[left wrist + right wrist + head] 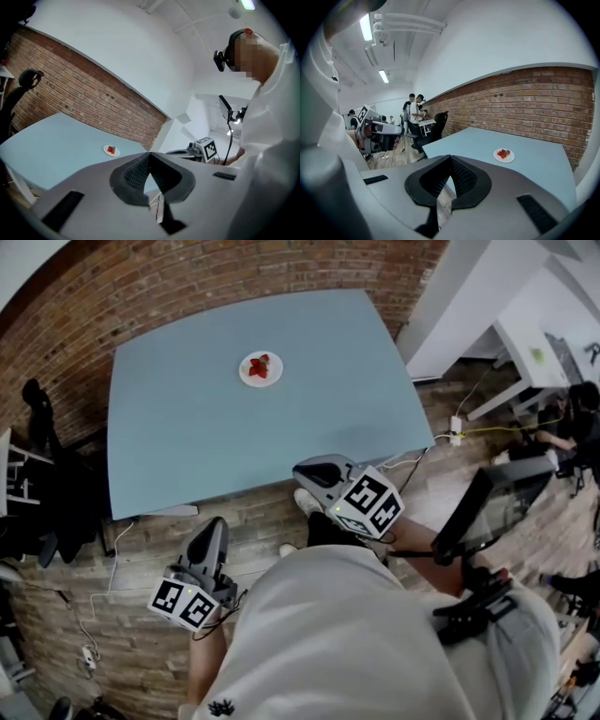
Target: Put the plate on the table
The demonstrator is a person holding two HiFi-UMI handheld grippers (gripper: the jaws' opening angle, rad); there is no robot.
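A small white plate (261,368) with red strawberries on it rests on the far half of the pale blue table (187,446). It also shows in the left gripper view as the plate (111,150) and in the right gripper view as the plate (504,154). Both grippers hang off the table's near edge, over the brick floor. My left gripper (210,526) is shut with nothing in it, its jaws meeting at the tip (149,154). My right gripper (311,468) is likewise shut and empty (450,158), and well short of the plate.
A brick wall (525,98) runs behind the table. A black office chair (37,413) stands at its left end, and a white desk (525,348) at the right. Cables and a power strip (457,430) lie on the floor. People (414,108) stand far off.
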